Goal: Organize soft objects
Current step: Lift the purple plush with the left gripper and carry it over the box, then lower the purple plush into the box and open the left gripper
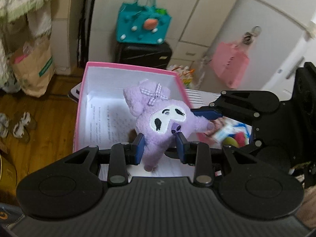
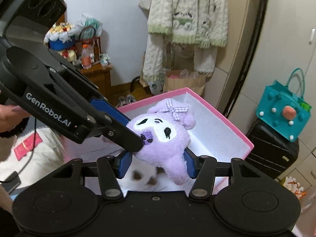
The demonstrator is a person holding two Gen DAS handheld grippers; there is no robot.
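Both claws are on the same toy right now! Left claw [image 1: 160, 148] has its blue pads pinching the lower body of the purple plush [image 1: 158, 122], and the fabric bulges between them. Right claw [image 2: 156, 163] grips the same plush [image 2: 164, 138] from the other side, its pads pressing on the toy's flanks as the jaws close.

From the left wrist view, the plush hangs above the open pink box [image 1: 126, 67], its white embroidered face turned to the camera and a checked bow [image 1: 155, 94] on its head. One arm of the toy sticks out to the right, where the other claw's blue fingertip [image 1: 207, 113] meets it. Printed paper [image 1: 104, 122] lines the white floor of the box.

Switch to the right wrist view: the left claw's black frame [image 2: 59, 106] comes in from the upper left, and its dark tip lies right against the plush's cheek. A hand [image 2: 7, 116] holds that tool at the left edge. Under the toy, something white with brown patches [image 2: 142, 175] is blurred; what it is I cannot tell.

Around the room, a teal bag [image 1: 143, 22] sits on a black suitcase [image 1: 145, 54], a pink bag [image 1: 230, 65] hangs on the white cupboard, a brown paper bag [image 1: 33, 69] stands on the wooden floor [image 1: 45, 130], and a fluffy cream sweater [image 2: 187, 11] hangs on the wall.
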